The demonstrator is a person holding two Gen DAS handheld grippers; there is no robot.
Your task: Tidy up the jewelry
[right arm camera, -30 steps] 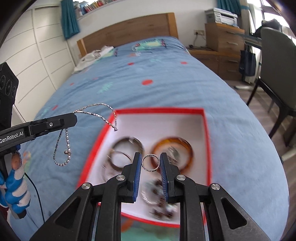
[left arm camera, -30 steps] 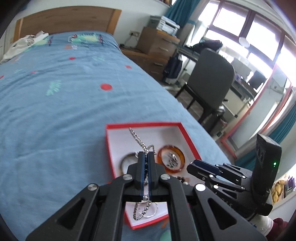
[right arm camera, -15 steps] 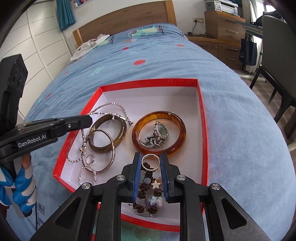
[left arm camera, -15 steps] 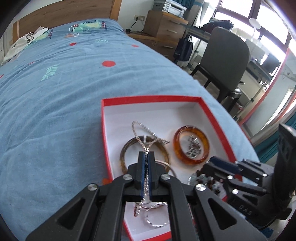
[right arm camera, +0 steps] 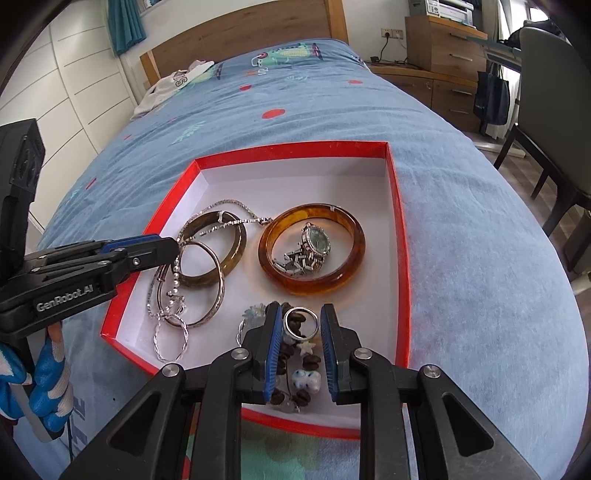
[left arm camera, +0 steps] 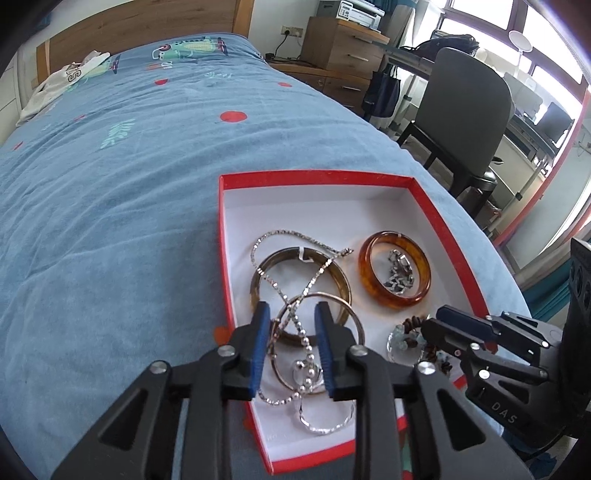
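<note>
Left gripper (left arm camera: 291,325) jaws apart over red box (right arm camera: 400,236), silver chain (left arm camera: 295,280) lying loose across the olive bangle (right arm camera: 236,251) inside. Right gripper (right arm camera: 300,325) spread around a silver ring (right arm camera: 301,323); can't tell whether pads touch it. Amber bangle (right arm camera: 312,249) rings the watch (right arm camera: 317,242).

Both views are taken close above the near end of the red box (left arm camera: 436,206) (right arm camera: 400,236), looking up the bed (left arm camera: 110,184) (right arm camera: 461,221) toward the headboard (left arm camera: 147,22) (right arm camera: 240,33). The box is shared; each gripper is seen at the other frame's lower edge.
</note>
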